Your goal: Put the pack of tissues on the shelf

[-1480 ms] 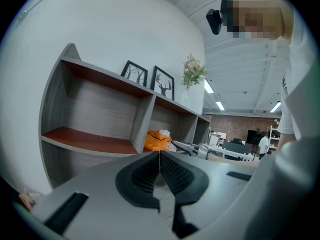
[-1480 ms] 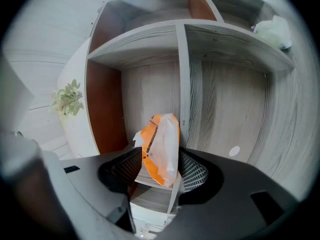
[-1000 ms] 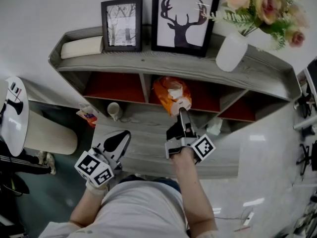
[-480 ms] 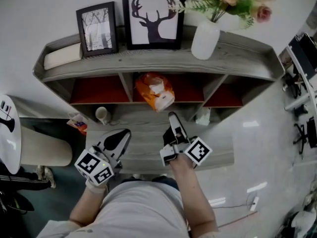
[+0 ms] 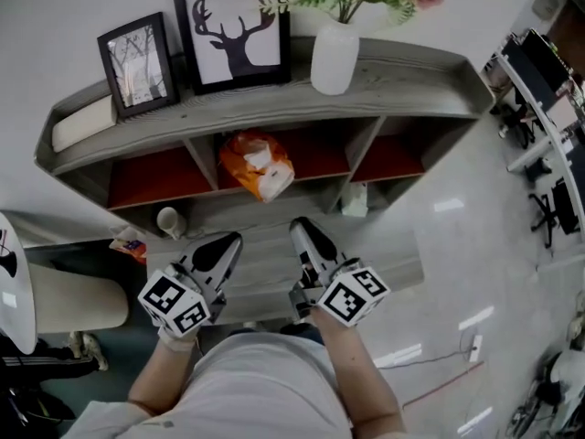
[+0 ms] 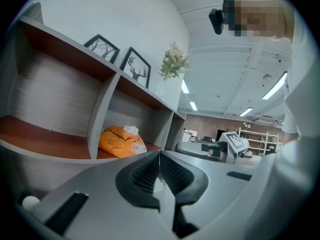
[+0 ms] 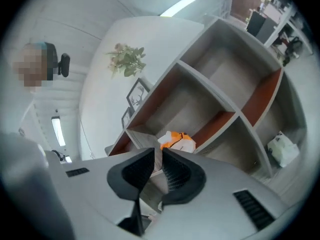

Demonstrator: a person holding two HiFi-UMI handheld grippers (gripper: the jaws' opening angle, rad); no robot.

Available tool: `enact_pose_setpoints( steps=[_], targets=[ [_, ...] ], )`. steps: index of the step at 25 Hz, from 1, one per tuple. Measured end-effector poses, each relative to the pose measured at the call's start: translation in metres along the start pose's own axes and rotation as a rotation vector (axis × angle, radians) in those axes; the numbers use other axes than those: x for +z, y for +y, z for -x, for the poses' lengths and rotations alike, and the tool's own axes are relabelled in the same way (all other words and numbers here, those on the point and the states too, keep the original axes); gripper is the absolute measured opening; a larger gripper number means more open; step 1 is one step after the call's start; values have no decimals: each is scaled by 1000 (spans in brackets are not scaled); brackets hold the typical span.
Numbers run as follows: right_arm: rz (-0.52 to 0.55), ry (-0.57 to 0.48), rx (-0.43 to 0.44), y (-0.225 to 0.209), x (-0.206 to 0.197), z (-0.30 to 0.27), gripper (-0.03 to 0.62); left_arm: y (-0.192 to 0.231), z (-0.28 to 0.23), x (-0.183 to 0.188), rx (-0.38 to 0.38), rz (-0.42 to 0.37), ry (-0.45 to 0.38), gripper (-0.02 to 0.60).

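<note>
There's the orange plastic tissue pack [image 5: 257, 165] in the grey wooden shelf [image 5: 274, 106], middle bay; right gripper [image 5: 299, 227] fingers closing empty, left gripper [image 5: 229, 242] fingers clenched.

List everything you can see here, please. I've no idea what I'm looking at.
shelf unit: one, grey wood with red-brown insides, against the white wall
pack of tissues: one, orange, middle compartment
deer picture: one, black frame, on the top board
tree picture: one, black frame, top board, left of the deer
vase: one, white, holding pink flowers, top board, right of the deer
cream block: one, top board, far left
cup: one, white, lower ledge, left
small bag: one, white, lower ledge, right
left tool: one, grey and black, before the shelf, jaws together, empty
right tool: one, same colours, jaws closing, nothing between them
</note>
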State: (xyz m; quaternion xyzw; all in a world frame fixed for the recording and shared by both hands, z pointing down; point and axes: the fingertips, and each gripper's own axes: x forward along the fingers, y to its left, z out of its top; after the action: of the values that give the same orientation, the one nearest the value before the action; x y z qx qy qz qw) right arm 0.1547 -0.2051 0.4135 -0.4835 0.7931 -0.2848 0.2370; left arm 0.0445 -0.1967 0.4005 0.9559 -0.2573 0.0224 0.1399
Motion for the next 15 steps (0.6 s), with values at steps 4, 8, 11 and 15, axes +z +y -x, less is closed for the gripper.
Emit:
enact_pose_setpoints(
  steps=[4, 8, 11, 15],
  targets=[
    [108, 12, -18, 7, 0, 10, 57, -6, -9, -1, -36, -1, 4, 17],
    [255, 36, -44, 14, -1, 16, 57, -10, -14, -3, -59, 1, 8, 17],
    [314, 47, -53, 18, -2, 18, 57, -13, -16, -4, -70, 1, 10, 17],
    [347, 53, -66, 17, -5, 19, 57, -13, -18, -5, -76, 0, 13, 17]
  ],
)
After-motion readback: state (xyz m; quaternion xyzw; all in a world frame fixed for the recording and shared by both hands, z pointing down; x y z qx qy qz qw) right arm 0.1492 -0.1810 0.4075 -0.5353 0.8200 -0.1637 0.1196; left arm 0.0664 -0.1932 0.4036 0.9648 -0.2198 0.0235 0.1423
